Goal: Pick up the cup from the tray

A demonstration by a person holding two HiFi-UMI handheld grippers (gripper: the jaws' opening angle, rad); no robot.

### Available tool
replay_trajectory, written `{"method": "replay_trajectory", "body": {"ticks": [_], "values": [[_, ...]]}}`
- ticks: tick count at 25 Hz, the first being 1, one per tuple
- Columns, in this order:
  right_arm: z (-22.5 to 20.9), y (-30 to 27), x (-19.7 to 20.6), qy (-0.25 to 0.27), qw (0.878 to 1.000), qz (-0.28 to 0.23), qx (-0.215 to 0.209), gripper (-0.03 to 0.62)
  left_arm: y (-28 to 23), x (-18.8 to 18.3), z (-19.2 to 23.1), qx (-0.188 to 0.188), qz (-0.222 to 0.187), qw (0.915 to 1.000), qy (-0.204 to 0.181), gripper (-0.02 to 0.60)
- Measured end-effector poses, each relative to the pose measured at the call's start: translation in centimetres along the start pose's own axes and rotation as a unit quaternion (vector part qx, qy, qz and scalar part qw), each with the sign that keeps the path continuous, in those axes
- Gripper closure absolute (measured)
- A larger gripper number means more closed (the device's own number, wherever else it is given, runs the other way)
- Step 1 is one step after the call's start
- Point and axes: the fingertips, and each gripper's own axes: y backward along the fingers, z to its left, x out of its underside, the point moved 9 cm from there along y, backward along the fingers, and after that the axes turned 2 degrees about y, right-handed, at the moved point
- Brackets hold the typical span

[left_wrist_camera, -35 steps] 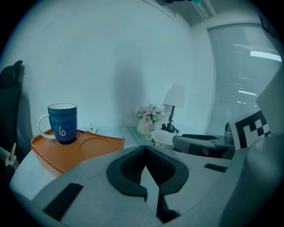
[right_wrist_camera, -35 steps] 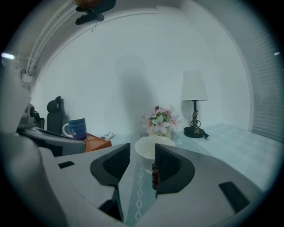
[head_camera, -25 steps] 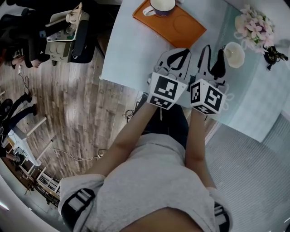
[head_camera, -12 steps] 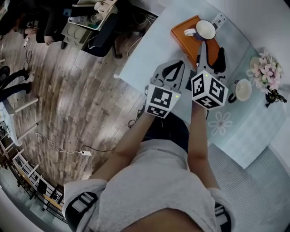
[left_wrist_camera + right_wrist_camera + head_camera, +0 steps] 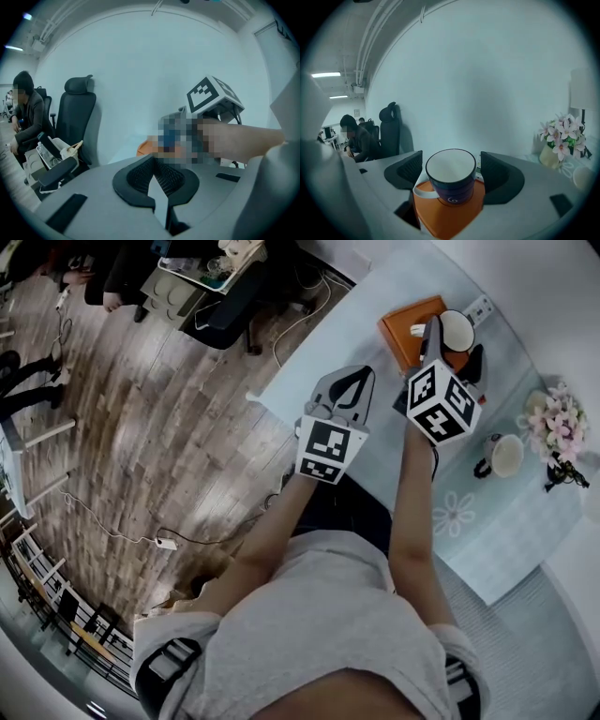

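**A:** Closing in now: the right gripper (image 5: 454,345) has its jaws spread wide. They have just been opening, and the cup (image 5: 452,180) stands framed between them.

**B:** Any contact yet?

**A:** None I can see. The right gripper view shows a gap on each side between pad and cup wall. I can't tell whether the cup is deep between the pads or only level with their tips.

**B:** And where is the cup?

**A:** It's upright on the orange tray (image 5: 445,218), with its handle poking out to the left in that view. It isn't lifted or tilted.

**B:** So how far along are we?

**A:** I'd say the approach is about done. Nothing is gripped, so the squeeze and the raise off the tray are both left.

**B:** What about the left gripper?

**A:** The left gripper (image 5: 154,161) hangs over the bench (image 5: 366,329), on the person's side of the tray. Its jaws are pressed together on nothing, and it looks to have no part in this.
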Motion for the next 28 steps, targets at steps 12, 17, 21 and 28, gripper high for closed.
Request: {"method": "replay_trajectory", "body": {"ticks": [12, 17, 21, 28], "values": [[0.4, -2.9, 0.4, -0.017, 0.999, 0.036, 0.035, 0.249, -1.0, 0.0, 0.8, 0.003, 0.009, 0.9999, 0.005, 0.575], [0.4, -3.3, 0.7, -0.023, 0.998, 0.038, 0.041, 0.244, -1.4, 0.1, 1.0, 0.004, 0.011, 0.9999, 0.005, 0.575], [0.5, -3.2, 0.8, -0.024, 0.999, 0.027, 0.039, 0.244, -1.6, 0.0, 1.3, 0.004, 0.010, 0.9999, 0.006, 0.575], [0.1, -3.2, 0.9, -0.012, 1.000, 0.011, 0.019, 0.244, -1.8, 0.3, 1.1, 0.005, 0.015, 0.9998, 0.008, 0.575]]}}
